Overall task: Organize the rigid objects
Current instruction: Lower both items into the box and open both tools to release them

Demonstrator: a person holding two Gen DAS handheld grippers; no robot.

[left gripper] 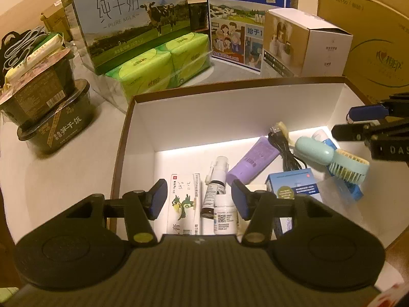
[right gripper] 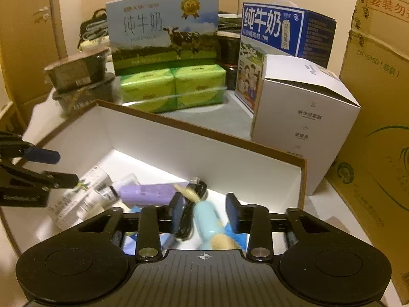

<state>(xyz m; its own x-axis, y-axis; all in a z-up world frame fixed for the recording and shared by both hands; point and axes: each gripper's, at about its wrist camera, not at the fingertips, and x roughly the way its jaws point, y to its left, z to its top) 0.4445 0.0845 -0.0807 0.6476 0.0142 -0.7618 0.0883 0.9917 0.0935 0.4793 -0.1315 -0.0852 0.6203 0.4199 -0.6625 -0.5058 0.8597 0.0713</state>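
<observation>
With both tools poised over the open white box point(left gripper: 143, 117) on the worktop point(left gripper: 64, 168), neither holds anything. Left of the box: stacked black food tubs point(left gripper: 48, 112); behind it, green tissue packs point(left gripper: 163, 64) and milk cartons. Left hand-held gripper point(left gripper: 199, 199): jaws wide apart, empty, hanging above the box's near-left part. Directly beneath and between its pads lie a parrot-printed medicine carton point(left gripper: 184, 204), a brown spray bottle point(left gripper: 214, 186) and a small white pill bottle point(left gripper: 224, 215), all with long axes running roughly away from the camera, in line with the fingers. Further right in the box: purple tube point(left gripper: 253, 161), black USB cable point(left gripper: 283, 148), blue carton point(left gripper: 294, 184), then a teal brush point(left gripper: 334, 158) lying at a diagonal near the right wall. Right hand-held gripper point(right gripper: 204, 212): jaws open, empty, straddling the teal brush's handle point(right gripper: 208, 217), whose long axis points nearly along the fingers. Judgement: right hand is nearer the brush, left nearer the bottles; whichever closes first needs only a short descent.
</observation>
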